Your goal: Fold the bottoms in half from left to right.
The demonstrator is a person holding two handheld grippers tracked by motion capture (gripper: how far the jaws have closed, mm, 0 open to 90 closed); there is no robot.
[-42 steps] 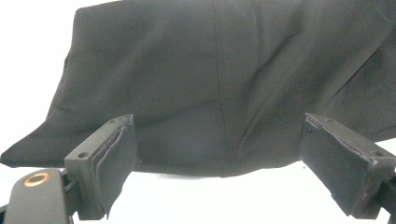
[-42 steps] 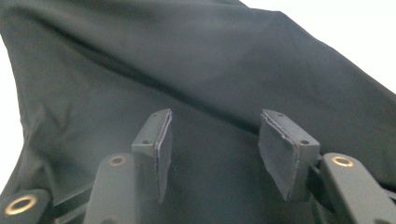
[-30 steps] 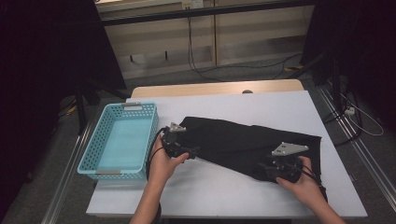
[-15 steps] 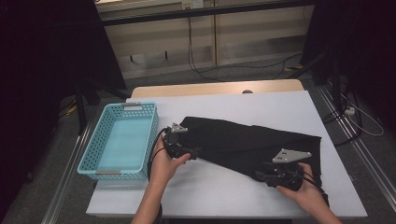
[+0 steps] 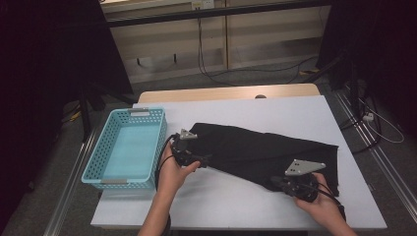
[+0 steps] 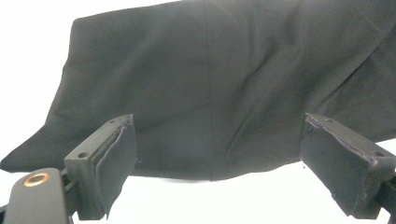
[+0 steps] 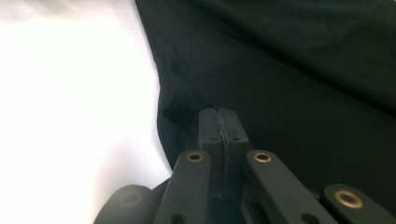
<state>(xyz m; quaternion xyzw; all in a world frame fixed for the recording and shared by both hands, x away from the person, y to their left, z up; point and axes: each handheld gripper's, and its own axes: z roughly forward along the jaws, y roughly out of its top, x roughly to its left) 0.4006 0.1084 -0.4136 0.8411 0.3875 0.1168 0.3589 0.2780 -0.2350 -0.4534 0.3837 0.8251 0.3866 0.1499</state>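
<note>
- A black cloth (image 5: 260, 155) lies flat on a white table (image 5: 275, 110), seen from above; its long axis runs from upper left to lower right.
- A light blue basket (image 5: 129, 147) sits on the table's left side, just beside the cloth's left end and not touching it.
- The left hand-held gripper (image 5: 191, 158) rests at the cloth's left end. In the left gripper view its 2 jaws stand wide apart, gripping nothing, with the cloth's near hem (image 6: 210, 177) lying between and just ahead of them.
- The right hand-held gripper (image 5: 287, 186) sits at the cloth's near edge toward its right end. In the right gripper view its 2 jaws are pressed together; they seem to pinch the cloth's edge (image 7: 180, 105), where the fabric puckers into small wrinkles at the tips.
- The key relation: the cloth stretches away from the left hand-held gripper toward the right, so that one is nearer the free left end and needs only to push forward and close on the hem.
- Judged from this, a 2-handed grasp is half made, likely for folding or lifting the cloth.
</note>
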